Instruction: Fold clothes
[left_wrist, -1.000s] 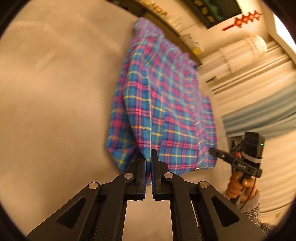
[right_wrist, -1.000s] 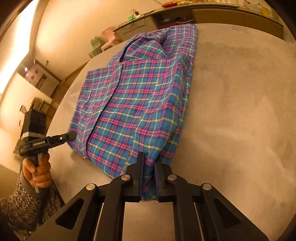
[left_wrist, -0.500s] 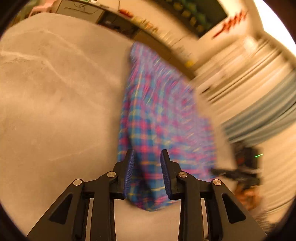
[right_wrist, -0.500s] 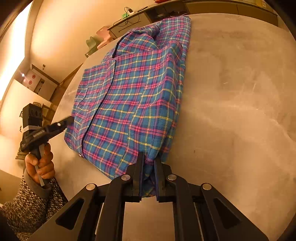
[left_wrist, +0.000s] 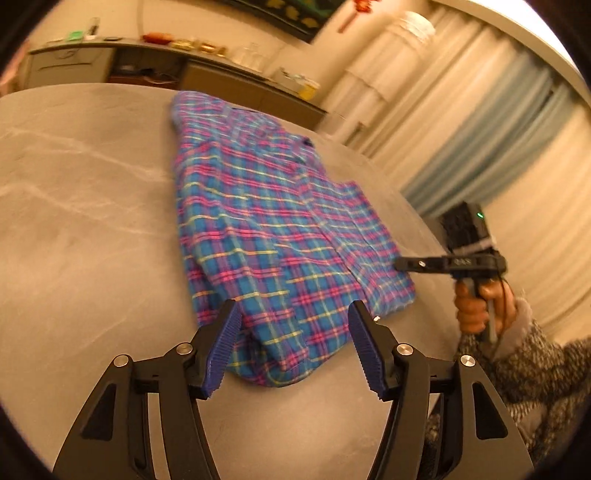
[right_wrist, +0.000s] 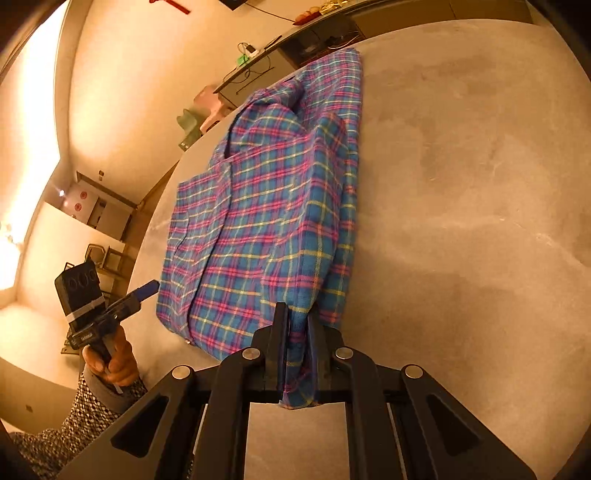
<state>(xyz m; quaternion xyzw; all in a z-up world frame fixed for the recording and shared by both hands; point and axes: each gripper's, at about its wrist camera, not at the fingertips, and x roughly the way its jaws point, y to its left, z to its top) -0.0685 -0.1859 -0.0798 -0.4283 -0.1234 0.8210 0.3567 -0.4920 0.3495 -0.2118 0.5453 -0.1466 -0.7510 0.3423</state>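
Observation:
A blue, pink and yellow plaid shirt (left_wrist: 269, 229) lies partly folded on the grey table (left_wrist: 92, 221). My left gripper (left_wrist: 293, 343) hovers just above the shirt's near corner. Its jaws are opening, and the cloth lies below them, clear of the blue pads (left_wrist: 221, 350). My right gripper (right_wrist: 295, 332) is shut on a fold of the shirt (right_wrist: 258, 221) at its near edge, with cloth hanging between the fingers. The left wrist view shows the right gripper (left_wrist: 399, 264) at the shirt's right edge. The right wrist view shows the left gripper (right_wrist: 147, 288) by the shirt's left corner.
A person's hand (left_wrist: 476, 306) and knitted sleeve (left_wrist: 535, 373) hold the right gripper beyond the table's right edge. A long counter (left_wrist: 129, 62) with small items runs along the back wall. Curtains (left_wrist: 498, 147) hang at the right. Bare tabletop (right_wrist: 480, 184) stretches beside the shirt.
My left gripper has opened, let go of the shirt's corner, risen and rolled. The corner now lies on the table. My right gripper has kept its hold and barely moved.

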